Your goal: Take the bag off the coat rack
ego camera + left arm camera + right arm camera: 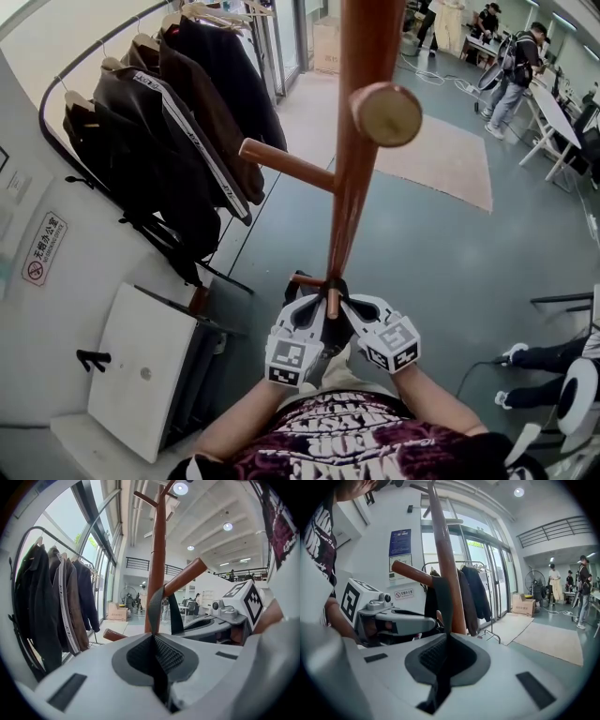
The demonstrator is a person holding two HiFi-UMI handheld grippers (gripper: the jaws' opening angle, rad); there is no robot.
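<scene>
The wooden coat rack [361, 141] rises in front of me, with a round-ended peg [386, 113] high up and a short low peg [330, 302]. A black bag [330, 336] hangs at the low peg, mostly hidden between the grippers. The left gripper [314, 314] is shut on a dark strap [156, 606] that runs up from its jaws to a peg [185, 578]. The right gripper [349, 314] sits right beside it, shut on the other strap [443, 602], which runs up along the pole [445, 559].
A garment rail with dark jackets [169, 122] stands at the left by the glass wall. A white cabinet [141, 366] is at the lower left. A beige mat [441, 159] lies beyond the rack. People [516, 66] stand by tables at the far right.
</scene>
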